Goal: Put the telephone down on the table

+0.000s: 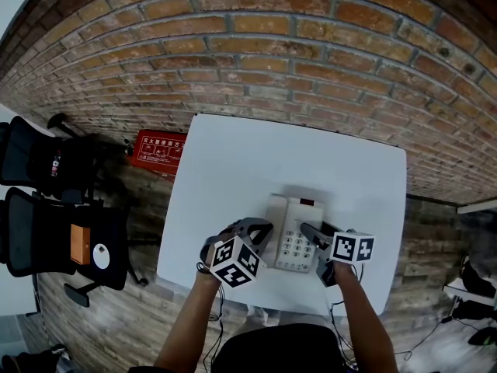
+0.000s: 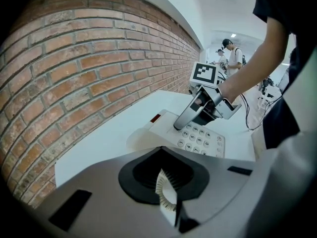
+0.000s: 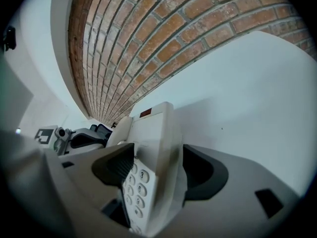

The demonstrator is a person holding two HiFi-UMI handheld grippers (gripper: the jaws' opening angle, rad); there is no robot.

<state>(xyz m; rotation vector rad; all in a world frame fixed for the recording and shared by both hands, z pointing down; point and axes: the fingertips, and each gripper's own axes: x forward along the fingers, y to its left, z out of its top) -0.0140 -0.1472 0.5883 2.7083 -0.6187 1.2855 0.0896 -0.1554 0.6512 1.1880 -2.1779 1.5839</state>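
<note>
Where the telephone (image 1: 293,235) lies: flat on the white table (image 1: 311,154), keypad up, toward the table's 6 o'clock edge, the one nearest me.
My right gripper (image 1: 314,230): at the telephone's 3 o'clock, jaws spread wide and released. They straddle the keypad edge, one finger over the keys and the other outside the right flank.
My left gripper (image 1: 262,227): at the telephone's 9 o'clock, just beside its left side, jaws clenched together on nothing.
Contact: I cannot tell whether my left tip meets the casing.
Backdrop: a brick wall (image 1: 272,45) runs along the table's 12 o'clock edge.
Floor: a red sign (image 1: 159,150) sits at the table's 10 o'clock. Black chairs (image 1: 46,208) stand at 9 o'clock, well apart from it.
Beyond: people (image 2: 230,53) stand far down the room in the left gripper view.
</note>
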